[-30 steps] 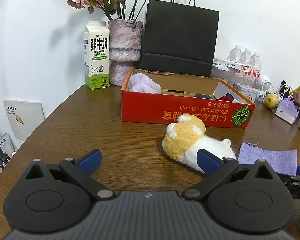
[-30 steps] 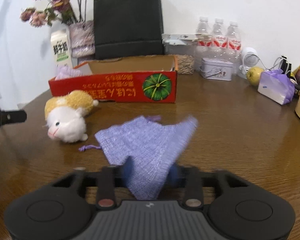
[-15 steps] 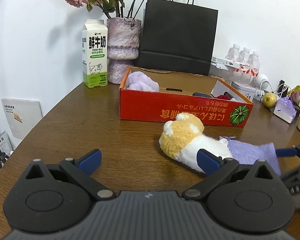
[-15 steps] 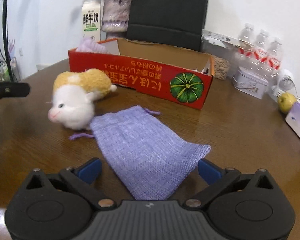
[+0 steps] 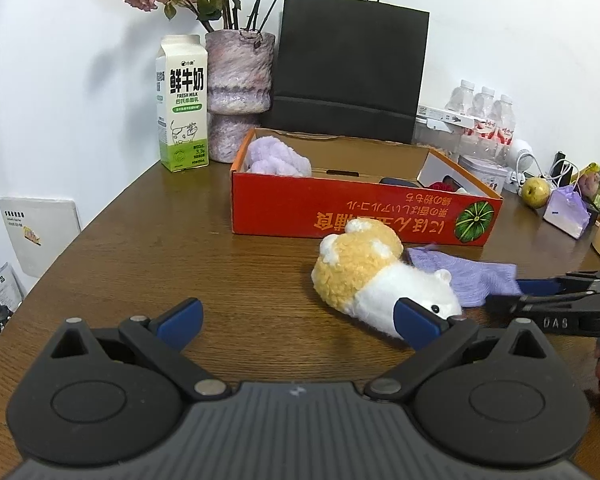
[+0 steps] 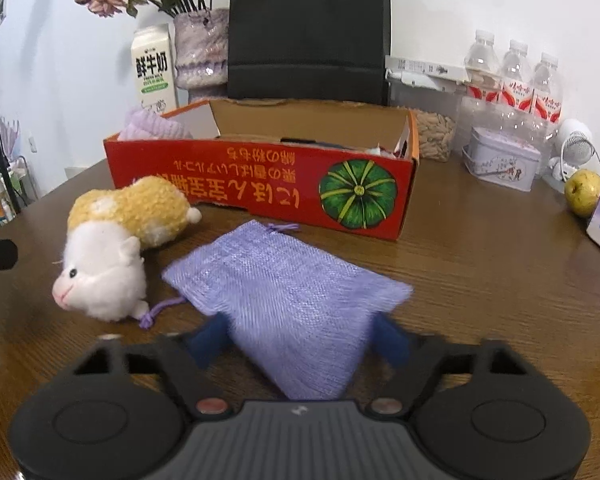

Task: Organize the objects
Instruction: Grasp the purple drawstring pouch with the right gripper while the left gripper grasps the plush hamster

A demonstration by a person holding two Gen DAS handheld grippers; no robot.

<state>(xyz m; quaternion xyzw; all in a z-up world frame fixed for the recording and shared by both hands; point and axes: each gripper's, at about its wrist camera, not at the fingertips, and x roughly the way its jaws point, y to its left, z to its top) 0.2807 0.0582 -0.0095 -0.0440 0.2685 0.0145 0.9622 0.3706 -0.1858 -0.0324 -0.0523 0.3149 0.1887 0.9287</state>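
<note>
Right gripper [image 6: 302, 340]: jaws have just been closing, clamping on the purple pouch [image 6: 288, 284] at 12 o'clock.
Left gripper [image 5: 296, 318]: jaws standing apart, plush hamster [image 5: 374, 280] lying at 1 o'clock.

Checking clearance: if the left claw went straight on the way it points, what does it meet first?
Probably bare brown wooden table; the left claw is open and tilted down. The yellow-and-white plush hamster sits by its right finger and might be grazed. Depth is unclear.

Right gripper [image 6: 304, 340] fingers closing around lilac pouch [image 6: 288, 280].
</note>
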